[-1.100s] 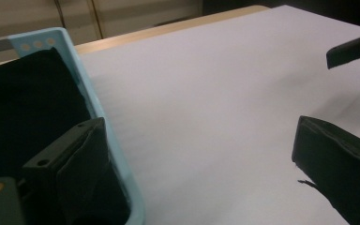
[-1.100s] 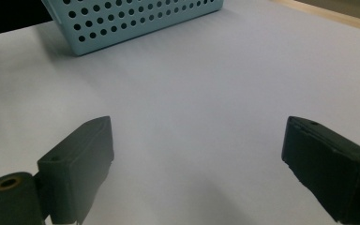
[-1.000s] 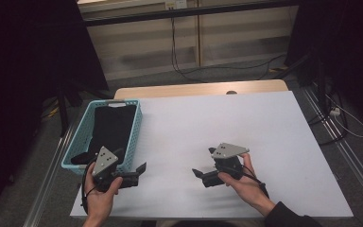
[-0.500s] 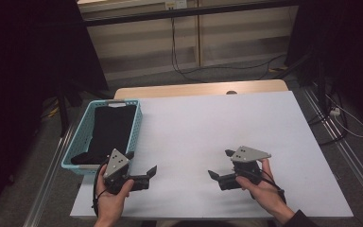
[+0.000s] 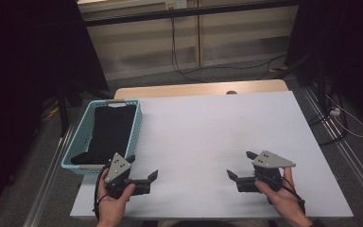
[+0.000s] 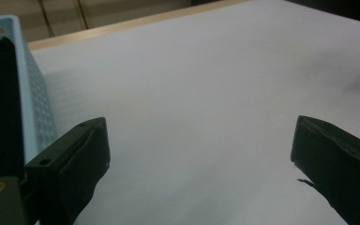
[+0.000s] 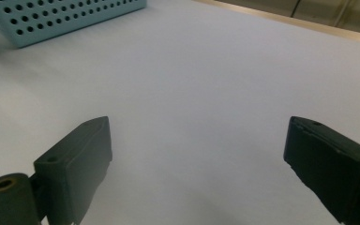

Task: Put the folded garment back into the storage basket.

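My left gripper [image 5: 142, 166] is held low over the near left part of the white table [image 5: 208, 123], just off the near corner of a light blue basket [image 5: 77, 137]. It is open, and the left gripper view [image 6: 201, 154] has only bare table between the jaws. My right gripper [image 5: 239, 164] is over the near right part of the table, also open with nothing between its jaws [image 7: 197, 154]. The two grippers point roughly toward each other. A black cloth [image 5: 108, 130] lies inside the basket.
The perforated basket wall [image 7: 65, 16] shows at the far left in the right gripper view, and the basket [image 6: 35, 108] runs along the left edge of the left gripper view. A wooden strip [image 5: 198, 89] borders the table's far side. Cables [image 5: 184, 66] lie on the floor beyond.
Both hands have drifted to the right along the near side of the table, the right one farther. Both grippers stay open and hold nothing.
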The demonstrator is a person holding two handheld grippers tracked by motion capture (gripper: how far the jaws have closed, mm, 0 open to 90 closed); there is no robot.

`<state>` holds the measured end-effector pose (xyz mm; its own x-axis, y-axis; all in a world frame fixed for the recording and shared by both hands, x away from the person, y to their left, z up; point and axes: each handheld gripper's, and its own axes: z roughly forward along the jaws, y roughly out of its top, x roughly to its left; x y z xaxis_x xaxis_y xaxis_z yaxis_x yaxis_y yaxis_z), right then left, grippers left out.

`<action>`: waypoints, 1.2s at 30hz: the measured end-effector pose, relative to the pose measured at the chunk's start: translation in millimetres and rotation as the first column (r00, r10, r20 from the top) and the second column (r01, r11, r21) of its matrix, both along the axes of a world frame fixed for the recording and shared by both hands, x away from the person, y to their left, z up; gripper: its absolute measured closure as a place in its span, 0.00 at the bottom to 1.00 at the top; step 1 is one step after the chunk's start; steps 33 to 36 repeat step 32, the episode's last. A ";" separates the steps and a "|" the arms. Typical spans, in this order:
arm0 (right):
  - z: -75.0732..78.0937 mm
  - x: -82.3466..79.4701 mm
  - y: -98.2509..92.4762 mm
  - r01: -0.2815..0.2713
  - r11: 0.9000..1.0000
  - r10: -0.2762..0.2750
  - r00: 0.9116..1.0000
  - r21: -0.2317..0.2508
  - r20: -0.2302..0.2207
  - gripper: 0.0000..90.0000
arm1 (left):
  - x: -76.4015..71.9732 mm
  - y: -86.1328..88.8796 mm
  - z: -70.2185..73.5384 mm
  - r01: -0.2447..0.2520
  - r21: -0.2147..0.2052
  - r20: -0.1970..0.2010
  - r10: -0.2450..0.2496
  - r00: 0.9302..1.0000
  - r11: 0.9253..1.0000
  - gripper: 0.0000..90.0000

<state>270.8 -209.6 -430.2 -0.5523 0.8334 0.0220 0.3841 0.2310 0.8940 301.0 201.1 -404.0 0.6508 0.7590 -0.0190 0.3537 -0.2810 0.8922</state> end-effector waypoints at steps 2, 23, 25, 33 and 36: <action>1.0 -4.3 -3.8 0.011 1.000 -0.011 1.000 0.004 0.007 0.09 | 1.3 1.0 -1.9 0.004 -0.009 -0.013 -0.004 1.000 1.000 0.05; -4.7 -34.4 -46.7 0.149 0.988 -0.150 0.988 0.051 0.026 0.08 | -7.8 0.5 -3.5 -0.007 0.013 -0.006 0.007 1.000 1.000 0.06; -4.5 -33.9 -45.1 0.148 0.987 -0.150 0.988 0.056 0.035 0.08 | -7.0 2.6 -2.9 -0.004 0.003 -0.014 0.004 1.000 1.000 0.06; -4.2 -32.0 -42.5 0.134 0.989 -0.137 0.989 0.071 0.049 0.08 | -4.0 6.4 -4.0 -0.029 -0.020 -0.027 0.028 0.999 0.999 0.06; -4.2 -32.0 -42.5 0.134 0.989 -0.137 0.989 0.071 0.049 0.08 | -4.0 6.4 -4.0 -0.029 -0.020 -0.027 0.028 0.999 0.999 0.06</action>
